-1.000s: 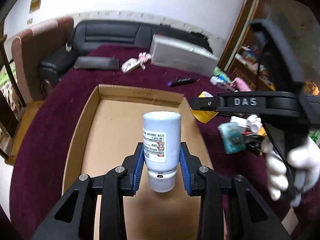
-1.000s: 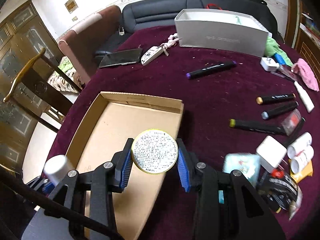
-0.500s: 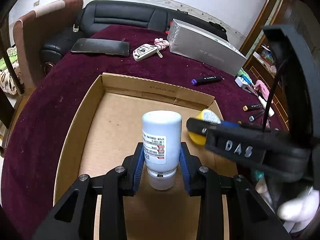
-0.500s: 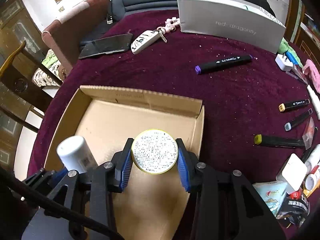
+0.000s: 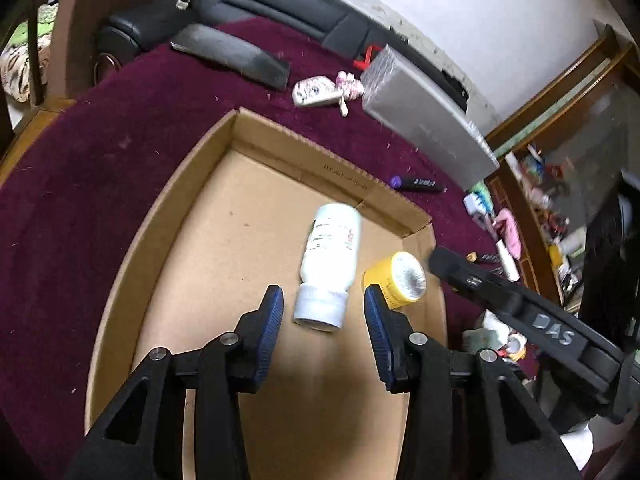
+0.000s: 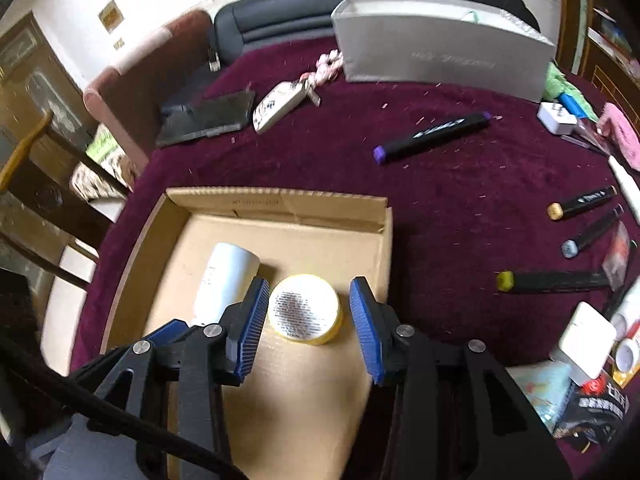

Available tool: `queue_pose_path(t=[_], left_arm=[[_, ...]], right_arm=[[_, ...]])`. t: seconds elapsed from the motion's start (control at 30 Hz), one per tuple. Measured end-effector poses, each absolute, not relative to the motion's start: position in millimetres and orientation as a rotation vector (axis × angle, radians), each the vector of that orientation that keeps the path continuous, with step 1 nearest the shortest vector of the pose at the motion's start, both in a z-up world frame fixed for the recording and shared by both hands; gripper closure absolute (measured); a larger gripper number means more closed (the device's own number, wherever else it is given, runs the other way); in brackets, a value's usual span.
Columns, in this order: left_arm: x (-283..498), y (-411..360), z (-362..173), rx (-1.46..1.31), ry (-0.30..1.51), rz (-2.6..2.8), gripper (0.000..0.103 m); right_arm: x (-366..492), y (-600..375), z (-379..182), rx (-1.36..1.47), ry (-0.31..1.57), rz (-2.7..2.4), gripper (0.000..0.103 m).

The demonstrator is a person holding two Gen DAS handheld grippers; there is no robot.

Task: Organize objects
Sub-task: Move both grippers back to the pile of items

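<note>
White bottle (image 5: 331,255) lies on its side in the cardboard tray (image 5: 188,216), yellow tin (image 6: 305,309) just beside it. Left gripper (image 5: 323,312) and right gripper (image 6: 306,320) jaws spread, gripping nothing.

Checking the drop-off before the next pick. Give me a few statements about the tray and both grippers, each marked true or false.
1. The white bottle lies on its side in the cardboard tray. True.
2. The left gripper is clamped on the bottle. False: its jaws are open, clear of the bottle.
3. The yellow tin sits inside the tray beside the bottle. True.
4. The right gripper is open. True.
5. The purple-capped marker is in the tray. False: it lies on the maroon cloth outside it.
</note>
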State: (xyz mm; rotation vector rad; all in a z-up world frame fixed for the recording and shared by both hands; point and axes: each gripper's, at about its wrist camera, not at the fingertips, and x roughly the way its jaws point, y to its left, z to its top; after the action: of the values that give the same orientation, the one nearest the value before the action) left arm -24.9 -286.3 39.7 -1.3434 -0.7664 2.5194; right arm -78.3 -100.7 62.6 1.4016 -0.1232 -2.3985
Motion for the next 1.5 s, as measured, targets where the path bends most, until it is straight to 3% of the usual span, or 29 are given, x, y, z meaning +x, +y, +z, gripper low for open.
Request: queue_pose_path(t=[0.17, 0.47, 0.73, 0.87, 1.0, 1.17, 1.5], left_arm=[[-4.4, -276.2, 51.0, -1.28, -0.614, 2.663, 0.057], [14.2, -257.3, 45.1, -1.407, -0.387, 2.717, 0.057], [54.5, -268.0, 67.9, -1.279, -0.478, 2.699, 0.057], [69.6, -244.2, 101.8, -1.138, -0.531, 2.632, 0.037], [63.4, -178.5, 112.9, -1.144, -0.418, 2.5, 0.037], [45.4, -104.4, 96.7, -1.236, -0.278, 2.461, 0.037], [-3.8, -52.5, 49.6, -1.361, -0.308, 2.566, 0.037]], right_arm=[[-49.6, -59.4, 89.2, 1.314, -0.236, -2.422, 0.049], [7.0, 5.9, 77.6, 1.341, -0.391, -2.38, 0.049], [61.5, 89.6, 79.7, 1.276, -0.562, -2.394, 0.049], [77.0, 146.0, 87.2, 1.22, -0.622, -2.53, 0.042], [81.2, 195.9, 82.4, 1.2, -0.766, -2.604, 0.042], [82.5, 216.4, 71.5, 1.185, -0.808, -2.637, 0.042], [81.9, 246.2, 44.6, 1.192, -0.855, -2.595, 0.042]])
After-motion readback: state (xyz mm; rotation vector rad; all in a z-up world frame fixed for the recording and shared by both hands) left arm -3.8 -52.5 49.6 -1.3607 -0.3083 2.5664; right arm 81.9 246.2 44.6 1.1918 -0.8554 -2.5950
